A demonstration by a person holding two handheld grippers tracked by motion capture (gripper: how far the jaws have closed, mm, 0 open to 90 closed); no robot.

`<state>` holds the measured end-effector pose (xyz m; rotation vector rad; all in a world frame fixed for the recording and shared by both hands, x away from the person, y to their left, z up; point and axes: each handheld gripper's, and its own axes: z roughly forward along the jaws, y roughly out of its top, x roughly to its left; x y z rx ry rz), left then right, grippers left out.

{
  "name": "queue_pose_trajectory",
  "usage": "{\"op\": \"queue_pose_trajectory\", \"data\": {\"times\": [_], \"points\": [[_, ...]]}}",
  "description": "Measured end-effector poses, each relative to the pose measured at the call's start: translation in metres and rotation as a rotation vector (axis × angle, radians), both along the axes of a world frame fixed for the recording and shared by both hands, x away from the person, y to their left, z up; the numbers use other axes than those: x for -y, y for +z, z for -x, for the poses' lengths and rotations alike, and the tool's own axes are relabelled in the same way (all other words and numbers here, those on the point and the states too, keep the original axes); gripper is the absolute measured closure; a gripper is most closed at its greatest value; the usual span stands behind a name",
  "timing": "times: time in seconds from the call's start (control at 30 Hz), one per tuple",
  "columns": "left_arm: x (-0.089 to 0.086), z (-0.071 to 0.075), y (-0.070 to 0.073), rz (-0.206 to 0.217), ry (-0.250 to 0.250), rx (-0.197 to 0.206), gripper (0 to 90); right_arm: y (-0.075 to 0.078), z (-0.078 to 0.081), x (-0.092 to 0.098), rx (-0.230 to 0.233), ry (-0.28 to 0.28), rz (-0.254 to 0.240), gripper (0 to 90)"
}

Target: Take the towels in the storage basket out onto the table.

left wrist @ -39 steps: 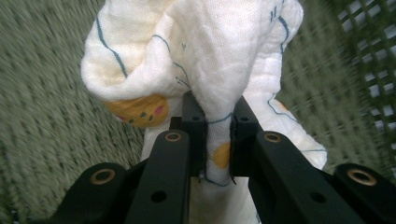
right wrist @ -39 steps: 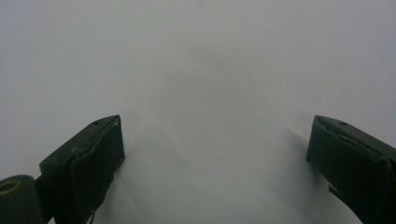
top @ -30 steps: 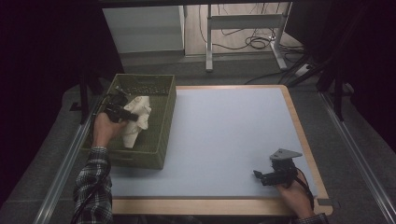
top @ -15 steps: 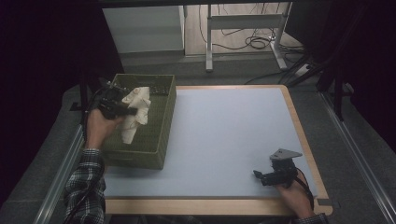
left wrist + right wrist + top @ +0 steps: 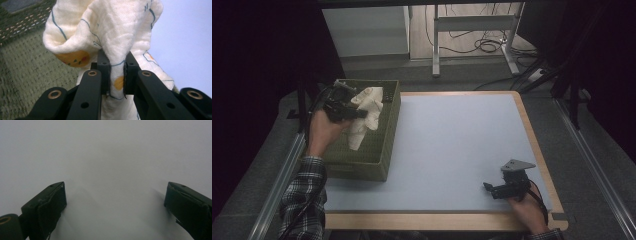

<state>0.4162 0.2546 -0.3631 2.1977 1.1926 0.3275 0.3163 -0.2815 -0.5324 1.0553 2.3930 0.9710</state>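
A cream cloth [image 5: 364, 112] with blue lines and orange spots hangs over the green woven basket [image 5: 377, 155] at the table's left. My left gripper [image 5: 357, 112] is shut on it, lifted above the basket. In the left gripper view the cloth [image 5: 110, 32] is pinched between the two black pads, and my left gripper [image 5: 117, 75] has folds bunching above it and the rest drooping below. My right gripper [image 5: 488, 188] rests low on the pale blue table top [image 5: 452, 145] near the front right corner. The right gripper [image 5: 113, 202] stands open there, jaws wide, nothing between them.
The table has a wooden rim [image 5: 437, 220] around the blue surface. Metal rails [image 5: 597, 160] run along both sides. Beyond the far edge stand a white cabinet [image 5: 367, 30], a table frame [image 5: 472, 25] and loose cables [image 5: 487, 45] on the floor.
My left gripper has risen with the cloth, pulling it up out of the basket and towards the far end. The right gripper has stayed still.
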Motion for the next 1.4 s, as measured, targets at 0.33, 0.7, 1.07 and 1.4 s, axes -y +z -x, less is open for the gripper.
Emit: {"op": "queue_pose_trajectory", "data": {"times": [0.33,0.7,1.07,1.4], "points": [[0.025,-0.002,0.014,-0.005,-0.049,0.011,80.4,0.000,0.000,0.000,0.000,0.000,-0.001,4.1],[0.052,-0.006,0.023,0.005,-0.099,0.024,80.4,0.000,0.000,0.000,-0.001,0.000,-0.002,4.1],[0.086,-0.013,0.021,0.005,-0.157,0.023,80.4,0.000,0.000,0.000,-0.003,0.000,-0.003,4.2],[0.121,-0.021,0.010,0.007,-0.205,0.010,80.4,0.000,0.000,0.000,-0.004,0.000,-0.004,4.2]]}}
